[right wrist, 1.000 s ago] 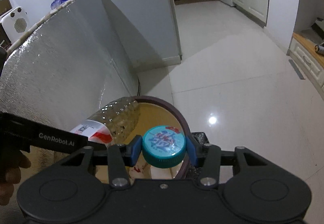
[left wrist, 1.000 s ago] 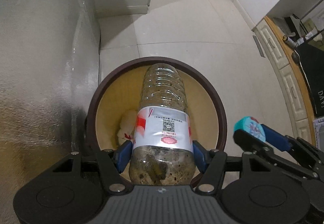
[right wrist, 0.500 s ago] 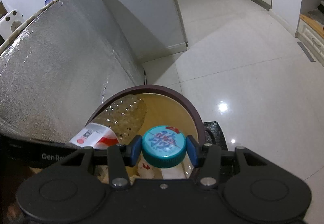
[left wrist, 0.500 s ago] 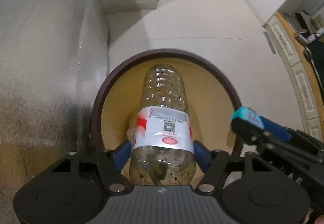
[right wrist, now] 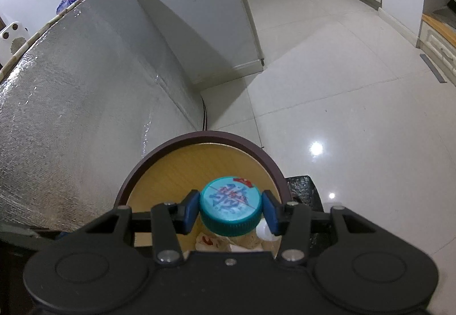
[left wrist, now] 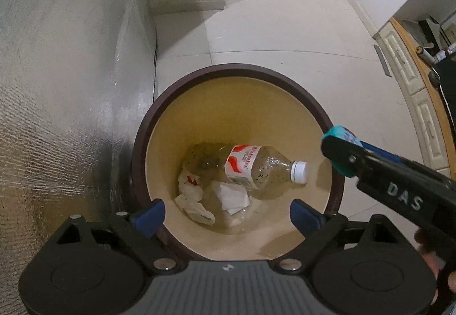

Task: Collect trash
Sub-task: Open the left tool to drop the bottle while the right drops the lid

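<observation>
From the left wrist view, my left gripper [left wrist: 226, 213] hangs over the bin [left wrist: 319, 115], pointing steeply down into it. Its jaws have just been opening and now stand wide apart with nothing between them. The bottle [left wrist: 248, 169] lies on its side at the bottom, white cap toward the right, well below the pads and clear of them. It rests against crumpled tissue [left wrist: 193, 195], with another white scrap [left wrist: 233, 196] just beside it. I read the wide jaws as a release made above the mouth, so the bottle falls inside rather than onto the floor [left wrist: 270, 24]. The right gripper [left wrist: 340, 155] reaches in from the right, level with the bin's rim, carrying the lid [left wrist: 340, 134].

From the right wrist view, the right gripper [right wrist: 230, 211] is clamped on the teal lid [right wrist: 230, 206], one blue pad on each side of its ribbed edge. The lid sits face up, square between the pads, directly over the bin [right wrist: 199, 138]. I judge it is held there so that it too drops inside once let go. Below it I glimpse tissue and the bottle's cap [right wrist: 266, 231]. The foil-covered wall [right wrist: 85, 101] stands just beside the bin on the left.
</observation>
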